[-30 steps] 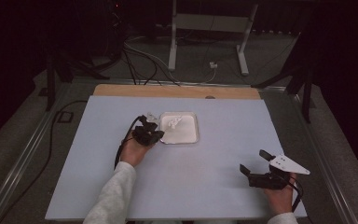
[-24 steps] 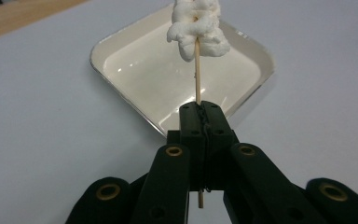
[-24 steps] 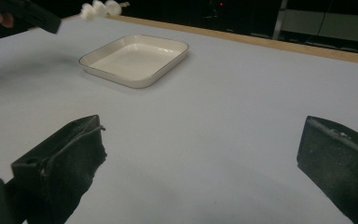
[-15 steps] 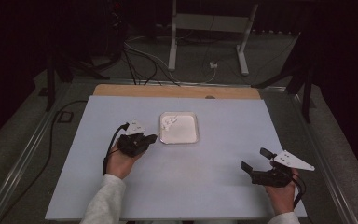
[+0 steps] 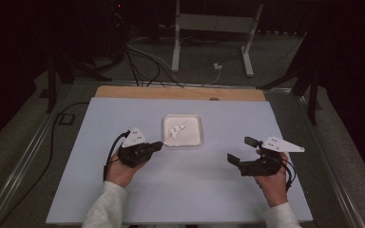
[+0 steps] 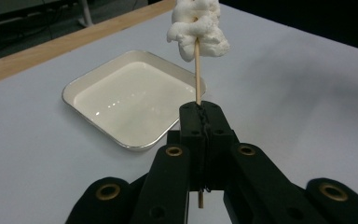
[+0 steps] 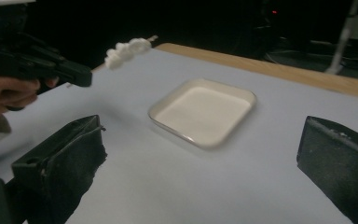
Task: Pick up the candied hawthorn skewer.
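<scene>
My left gripper (image 5: 159,144) is shut on a thin wooden skewer (image 6: 197,70) that carries a lump of white marshmallows (image 6: 198,28) at its far end. In the high view the marshmallows (image 5: 177,128) hang over a shallow white square tray (image 5: 200,133). The tray (image 6: 67,93) has nothing lying in it. My right gripper (image 5: 239,148) is to the right of the tray, jaws wide apart and holding nothing. From the right gripper view (image 7: 200,133) I see the tray (image 7: 156,116) ahead, and the left gripper (image 7: 81,77) with the marshmallows (image 7: 128,50) raised at upper left.
A pale blue mat (image 5: 185,190) covers the table, with a wooden strip (image 5: 180,92) along the far edge. Beyond it on the floor lie cables (image 5: 142,57) and a white stand's legs (image 5: 211,42).
The left gripper pulled back from the tray toward the near left, lifting the skewer of marshmallows with it. The right gripper rose and shifted slightly inward.
</scene>
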The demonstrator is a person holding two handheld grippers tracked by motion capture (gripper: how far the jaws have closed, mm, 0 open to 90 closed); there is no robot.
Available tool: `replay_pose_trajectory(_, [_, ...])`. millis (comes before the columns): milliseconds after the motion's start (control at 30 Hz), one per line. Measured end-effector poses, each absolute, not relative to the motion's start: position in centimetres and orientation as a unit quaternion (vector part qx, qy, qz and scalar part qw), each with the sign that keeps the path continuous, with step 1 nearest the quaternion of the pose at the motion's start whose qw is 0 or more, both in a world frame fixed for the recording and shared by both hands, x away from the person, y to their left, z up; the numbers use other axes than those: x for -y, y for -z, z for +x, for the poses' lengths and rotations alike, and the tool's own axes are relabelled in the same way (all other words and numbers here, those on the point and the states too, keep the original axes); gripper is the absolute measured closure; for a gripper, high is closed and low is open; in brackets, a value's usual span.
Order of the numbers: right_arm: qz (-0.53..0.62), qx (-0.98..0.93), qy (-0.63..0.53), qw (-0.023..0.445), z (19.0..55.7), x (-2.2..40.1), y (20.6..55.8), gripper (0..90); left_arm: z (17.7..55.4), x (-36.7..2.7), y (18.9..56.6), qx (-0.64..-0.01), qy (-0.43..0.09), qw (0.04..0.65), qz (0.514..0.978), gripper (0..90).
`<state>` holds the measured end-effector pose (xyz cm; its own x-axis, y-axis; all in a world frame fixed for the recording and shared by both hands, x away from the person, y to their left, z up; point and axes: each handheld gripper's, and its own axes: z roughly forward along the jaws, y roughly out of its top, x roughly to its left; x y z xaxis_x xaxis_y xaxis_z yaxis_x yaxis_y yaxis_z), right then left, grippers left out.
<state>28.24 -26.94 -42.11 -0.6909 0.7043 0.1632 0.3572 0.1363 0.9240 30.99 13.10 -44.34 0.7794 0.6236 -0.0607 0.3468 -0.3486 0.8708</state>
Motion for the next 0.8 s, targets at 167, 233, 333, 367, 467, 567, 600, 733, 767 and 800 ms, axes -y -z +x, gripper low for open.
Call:
replay_pose_trajectory(167, [0.341,-0.743,-0.558,0.145,29.8,24.7,40.2,0.7,30.6,-13.2,44.3,-0.288,-0.145,0.492,0.809,90.0])
replay_pose_trajectory(233, [0.338,-0.745,-0.557,0.142,30.5,23.9,39.5,0.7,30.5,-13.1,44.2,-0.279,-0.147,0.494,0.81,90.0])
replay_pose_trajectory(333, [0.342,-0.753,-0.544,0.144,31.5,22.8,38.7,0.8,30.2,-13.0,44.2,-0.27,-0.147,0.5,0.81,90.0])
replay_pose_trajectory(367, [0.342,-0.753,-0.543,0.144,31.8,22.5,38.4,0.8,30.2,-13.0,44.2,-0.27,-0.147,0.5,0.81,90.0])
replay_pose_trajectory(467, [0.341,-0.753,-0.545,0.142,32.4,21.6,37.9,4.6,30.1,-12.9,44.2,-0.263,-0.148,0.501,0.811,90.0])
replay_pose_trajectory(567, [0.337,-0.756,-0.545,0.135,32.8,20.8,37.4,6.1,30.0,-12.8,44.2,-0.258,-0.147,0.503,0.812,90.0])
replay_pose_trajectory(600, [0.335,-0.758,-0.544,0.13,32.9,20.4,37.3,6.2,29.9,-12.8,44.2,-0.257,-0.146,0.503,0.812,90.0])
replay_pose_trajectory(733, [0.331,-0.769,-0.534,0.119,33.5,19.1,37.0,8.5,29.9,-12.6,44.3,-0.248,-0.143,0.51,0.811,90.0])
replay_pose_trajectory(767, [0.333,-0.771,-0.531,0.114,33.6,18.8,37.0,11.3,29.9,-12.6,44.3,-0.248,-0.143,0.51,0.811,90.0])
replay_pose_trajectory(800, [0.332,-0.773,-0.529,0.109,33.8,18.5,37.0,13.5,29.9,-12.5,44.3,-0.246,-0.144,0.513,0.81,90.0])
